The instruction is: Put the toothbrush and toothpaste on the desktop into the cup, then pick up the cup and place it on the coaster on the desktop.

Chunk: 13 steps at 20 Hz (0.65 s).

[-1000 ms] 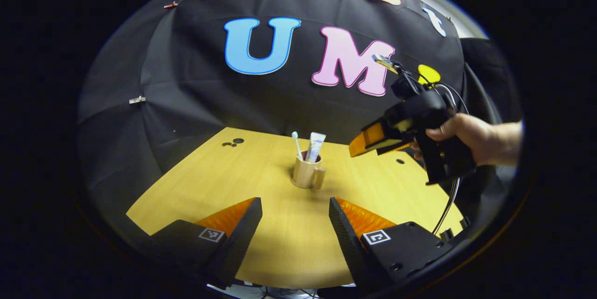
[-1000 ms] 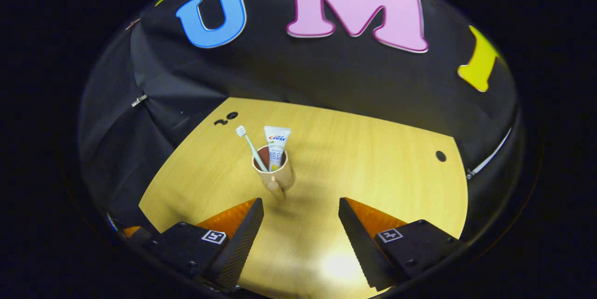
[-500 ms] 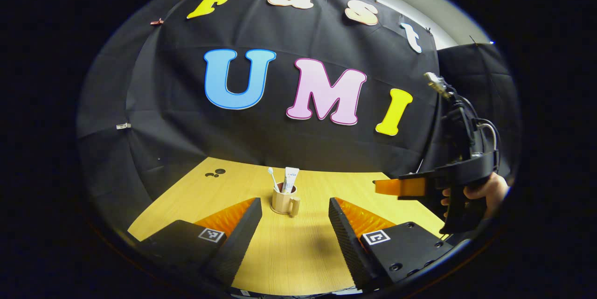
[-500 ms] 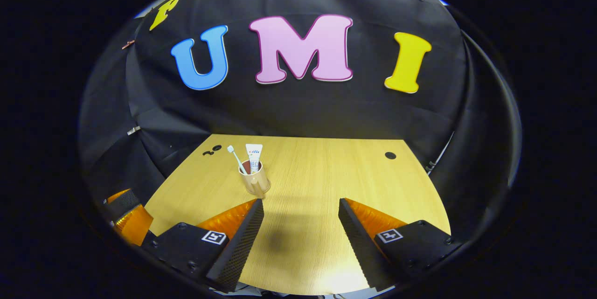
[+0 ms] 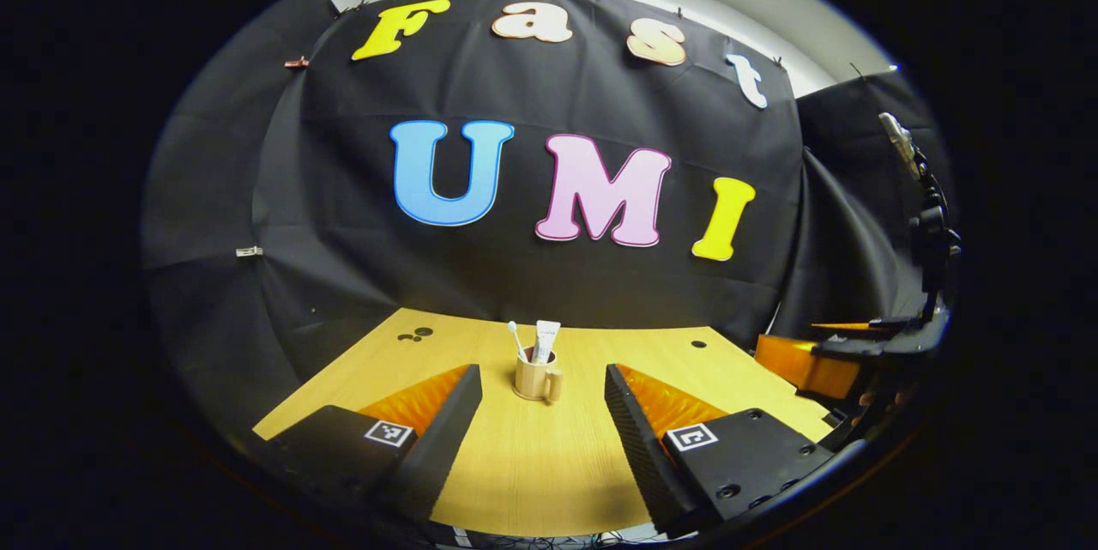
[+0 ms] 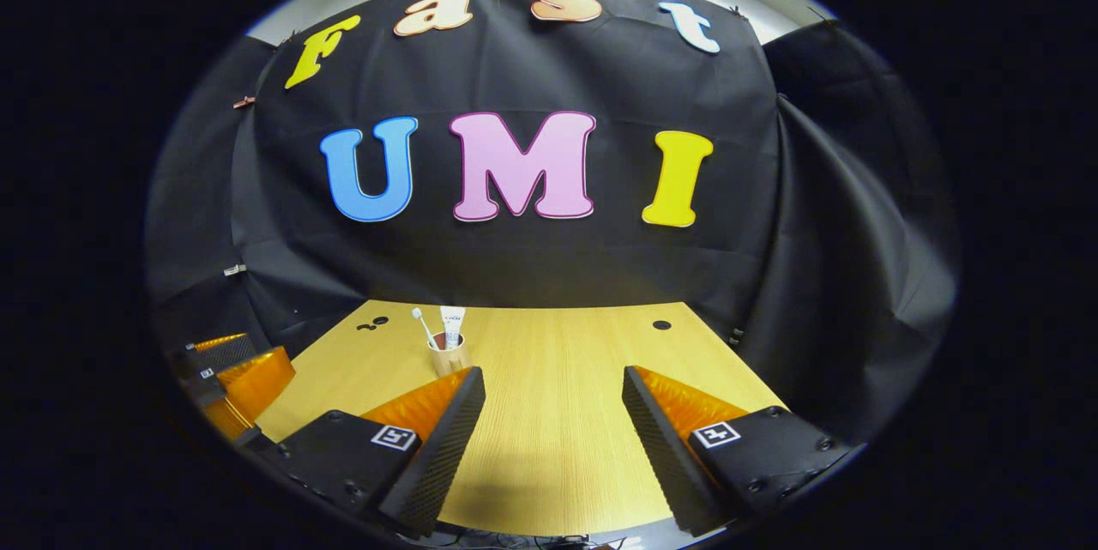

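- Standing upright on the light wooden bench (image 5: 532, 464), the tan handled cup (image 5: 535, 378) holds the white toothbrush (image 5: 517, 339) and white toothpaste tube (image 5: 544, 341).
- It lies ahead of the left hand-held gripper (image 5: 542, 413), between its fingers; left looks nearer.
- Both the left and the right hand-held gripper (image 6: 553, 417) gape wide, holding nothing.
- No coaster is discernible.

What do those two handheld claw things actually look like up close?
Each is a black plastic body with two wedge-shaped fingers. The left gripper and right gripper both carry small square black-and-white markers on the finger bases, beside round screw holes. The fingers' inner faces look ribbed.
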Tool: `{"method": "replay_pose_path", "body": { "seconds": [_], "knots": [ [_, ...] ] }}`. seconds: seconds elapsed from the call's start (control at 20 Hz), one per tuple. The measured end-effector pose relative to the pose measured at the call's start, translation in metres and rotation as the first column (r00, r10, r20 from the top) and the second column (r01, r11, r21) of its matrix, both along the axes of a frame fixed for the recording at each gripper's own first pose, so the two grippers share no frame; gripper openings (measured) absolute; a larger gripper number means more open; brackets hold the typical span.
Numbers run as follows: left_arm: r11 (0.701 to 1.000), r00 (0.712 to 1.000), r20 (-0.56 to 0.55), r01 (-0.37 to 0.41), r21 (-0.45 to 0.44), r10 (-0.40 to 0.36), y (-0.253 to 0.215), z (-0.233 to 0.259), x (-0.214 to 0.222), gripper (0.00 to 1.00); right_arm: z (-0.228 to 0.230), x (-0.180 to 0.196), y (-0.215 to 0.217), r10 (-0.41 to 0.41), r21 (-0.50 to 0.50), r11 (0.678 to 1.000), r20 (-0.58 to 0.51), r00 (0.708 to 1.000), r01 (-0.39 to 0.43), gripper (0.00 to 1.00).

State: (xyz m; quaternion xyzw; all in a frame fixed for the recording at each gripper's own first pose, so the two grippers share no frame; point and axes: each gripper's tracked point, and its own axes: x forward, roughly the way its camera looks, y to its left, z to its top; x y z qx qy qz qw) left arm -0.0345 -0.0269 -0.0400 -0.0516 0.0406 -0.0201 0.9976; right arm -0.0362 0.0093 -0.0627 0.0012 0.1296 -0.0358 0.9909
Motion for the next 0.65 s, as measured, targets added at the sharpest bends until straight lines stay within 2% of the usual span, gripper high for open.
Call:
{"method": "replay_pose_path", "body": {
  "seconds": [0.3,0.45,0.65],
  "knots": [
    [0.999,0.999,-0.011,0.033,0.023,-0.033,-0.009,-0.007,-0.011,0.92,-0.007,-0.021,-0.016,-0.074,0.018,0.997,0.030,0.997,0.073,0.99],
    [0.999,0.999,-0.023,0.042,0.034,-0.041,-0.010,-0.010,-0.014,0.92,-0.016,-0.020,-0.015,-0.079,0.066,0.995,0.013,0.997,0.078,0.99],
    [0.998,0.999,-0.032,0.044,0.035,-0.043,-0.012,-0.012,-0.013,0.92,-0.018,-0.015,-0.016,-0.075,0.081,0.994,0.005,0.997,0.074,0.99]
  ]
}}
